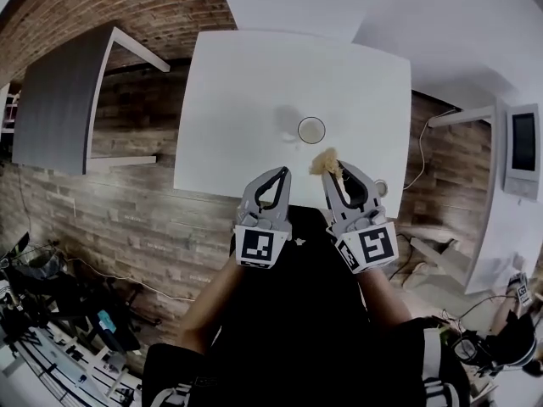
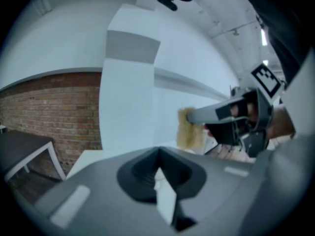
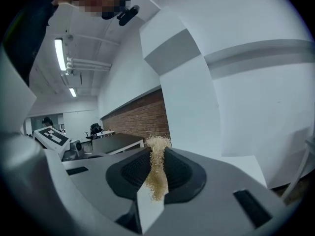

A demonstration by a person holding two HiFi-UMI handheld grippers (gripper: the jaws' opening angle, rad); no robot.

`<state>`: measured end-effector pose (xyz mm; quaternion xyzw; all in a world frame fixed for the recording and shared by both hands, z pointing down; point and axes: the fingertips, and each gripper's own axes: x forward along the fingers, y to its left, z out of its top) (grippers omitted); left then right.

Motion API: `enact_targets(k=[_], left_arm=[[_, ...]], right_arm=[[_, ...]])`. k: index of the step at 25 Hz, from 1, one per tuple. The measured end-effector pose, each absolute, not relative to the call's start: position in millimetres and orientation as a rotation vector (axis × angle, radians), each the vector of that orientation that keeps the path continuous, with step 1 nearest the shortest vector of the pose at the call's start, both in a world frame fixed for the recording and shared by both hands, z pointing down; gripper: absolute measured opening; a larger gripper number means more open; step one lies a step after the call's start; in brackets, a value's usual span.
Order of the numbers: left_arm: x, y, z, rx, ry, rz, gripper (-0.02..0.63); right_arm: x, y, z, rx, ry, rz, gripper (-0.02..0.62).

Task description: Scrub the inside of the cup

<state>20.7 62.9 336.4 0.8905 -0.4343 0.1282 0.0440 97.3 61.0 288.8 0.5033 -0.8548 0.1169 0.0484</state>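
Item 1, right gripper (image 3: 157,154): I have its jaws partly closed and pinching one pale, fibrous scrubber (image 3: 156,177). The tuft is squeezed flat between the pads and fans out past the tips.

Item 2, left gripper (image 2: 158,152): my jaws here are fully together with nothing between them. It is free to steady things.

Item 3, cup (image 1: 311,130): one, a small clear one, standing upright and mouth up on the white table (image 1: 229,100). It is toward the near half and untouched. Neither gripper view shows it, as both look up at wall and ceiling.

Relation I am working from: in the head view the cup lies ahead of the scrubber's tuft and slightly to its left, near but apart. It stands roughly between the lines of my two grippers. The right gripper is the nearer one. The cup's long axis is vertical, so I judge the tuft must come over the rim and go down into the mouth. The left gripper could close on the cup's wall to hold it.

Count: two grippers, one scrubber, one cup, one white table. There is also one grey table (image 1: 59,100) well off to the left, which has no part in this.
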Motion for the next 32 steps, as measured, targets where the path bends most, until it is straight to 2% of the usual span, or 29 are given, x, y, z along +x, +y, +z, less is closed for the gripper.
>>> enact_targets(k=[11,22,29,32], left_arm=[[37.5,22.7,442.3,2.676,-1.125,0.609,0.007],[64.2,-16.4,533.2,2.675,-0.962,0.791,0.117],[70.9,-29.8,554.3,2.636,-0.966,0.829,0.114],[71.0,-45.9,554.2,2.622,-1.003,0.81,0.08]], right_arm=[[100.5,8.9,347.2,1.585,-2.506,0.475,0.064],[104.4,-51.5,409.5,1.605,-2.433,0.541,0.064],[106.2,-75.8,440.0,1.625,-2.372,0.539,0.064],[103.0,-86.5,454.2,1.602,-2.355,0.564,0.064]])
